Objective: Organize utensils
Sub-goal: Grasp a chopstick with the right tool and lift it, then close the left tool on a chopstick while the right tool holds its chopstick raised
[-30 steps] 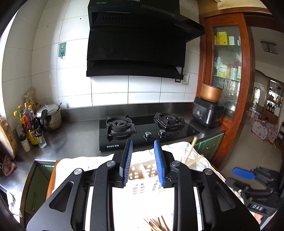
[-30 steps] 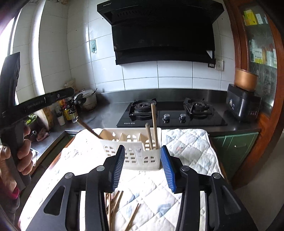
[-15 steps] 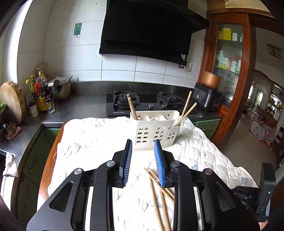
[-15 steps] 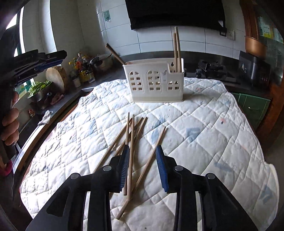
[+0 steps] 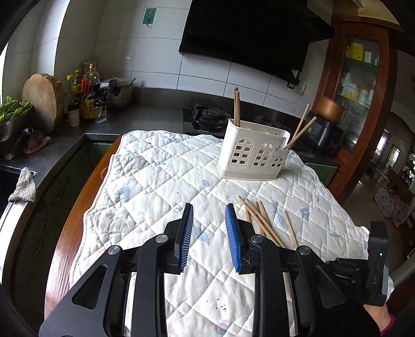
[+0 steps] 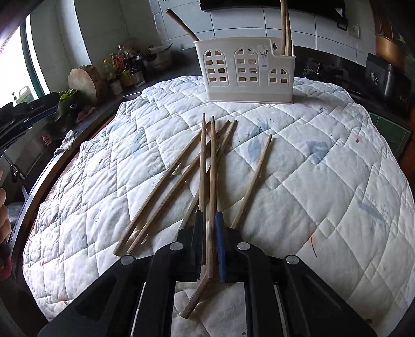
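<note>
Loose wooden chopsticks (image 6: 181,176) lie in a fanned, partly crossed heap on the white quilted cloth (image 6: 324,181) that covers the table, in front of the holder and apart from it. Two of them run side by side toward the holder; their near ends pass between the blue-padded fingers of the right gripper (image 6: 208,220). Its jaws are drawn almost together with the pair of chopsticks (image 6: 207,160) clamped between the pads. One further chopstick (image 6: 254,178) lies alone just to the right of the heap.

The cream plastic utensil holder with arched cut-outs (image 6: 246,70) stands upright at the far end of the cloth. Chopsticks already stand in its right-hand compartment, and a darker wooden handle (image 6: 181,24) leans out of its left end.

The left gripper (image 5: 208,233) hangs above bare cloth to the left of the heap, jaws part open with nothing between the pads.

Beyond the table: a dark countertop (image 5: 145,119) carrying bottles (image 5: 88,90), a round wooden chopping block (image 5: 42,101) and a gas hob (image 5: 207,119), under a black extractor hood (image 5: 249,33).
</note>
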A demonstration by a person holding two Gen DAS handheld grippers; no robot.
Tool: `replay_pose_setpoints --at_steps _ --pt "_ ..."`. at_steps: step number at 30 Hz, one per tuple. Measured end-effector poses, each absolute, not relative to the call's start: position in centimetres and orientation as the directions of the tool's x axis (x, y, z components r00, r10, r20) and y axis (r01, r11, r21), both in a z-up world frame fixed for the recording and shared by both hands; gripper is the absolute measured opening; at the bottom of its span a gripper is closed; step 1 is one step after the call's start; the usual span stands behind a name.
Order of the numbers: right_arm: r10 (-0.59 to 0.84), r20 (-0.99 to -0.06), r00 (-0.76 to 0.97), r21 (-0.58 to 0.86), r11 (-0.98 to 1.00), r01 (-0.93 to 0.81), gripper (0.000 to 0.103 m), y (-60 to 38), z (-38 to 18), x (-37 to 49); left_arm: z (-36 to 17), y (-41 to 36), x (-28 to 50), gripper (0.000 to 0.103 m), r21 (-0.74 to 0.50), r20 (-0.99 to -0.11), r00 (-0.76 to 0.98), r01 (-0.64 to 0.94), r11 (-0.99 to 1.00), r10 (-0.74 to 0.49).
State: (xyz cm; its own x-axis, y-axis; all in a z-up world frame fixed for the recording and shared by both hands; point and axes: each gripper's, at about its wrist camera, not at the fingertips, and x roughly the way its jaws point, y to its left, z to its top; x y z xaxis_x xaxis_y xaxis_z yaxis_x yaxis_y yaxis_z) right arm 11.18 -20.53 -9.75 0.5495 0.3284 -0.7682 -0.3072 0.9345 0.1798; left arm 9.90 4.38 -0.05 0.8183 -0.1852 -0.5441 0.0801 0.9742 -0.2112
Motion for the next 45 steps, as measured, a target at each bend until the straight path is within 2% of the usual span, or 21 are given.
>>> replay_pose_setpoints --at_steps 18,32,45 --pt "0.283 -0.803 0.524 0.123 0.940 -0.319 0.009 -19.5 -11.2 12.4 -2.2 4.1 9.5 0.026 -0.250 -0.584 0.781 0.088 0.964 -0.222" --pt "0.292 -0.722 0.628 0.122 0.946 -0.300 0.006 -20.9 -7.5 10.0 -5.0 -0.3 8.6 0.026 -0.246 -0.635 0.716 0.169 0.954 -0.290" --pt "0.333 -0.646 0.687 0.206 0.942 -0.263 0.006 -25.7 -4.2 7.8 -7.7 -7.6 7.4 0.025 -0.265 -0.674 0.631 0.279 0.923 -0.384"
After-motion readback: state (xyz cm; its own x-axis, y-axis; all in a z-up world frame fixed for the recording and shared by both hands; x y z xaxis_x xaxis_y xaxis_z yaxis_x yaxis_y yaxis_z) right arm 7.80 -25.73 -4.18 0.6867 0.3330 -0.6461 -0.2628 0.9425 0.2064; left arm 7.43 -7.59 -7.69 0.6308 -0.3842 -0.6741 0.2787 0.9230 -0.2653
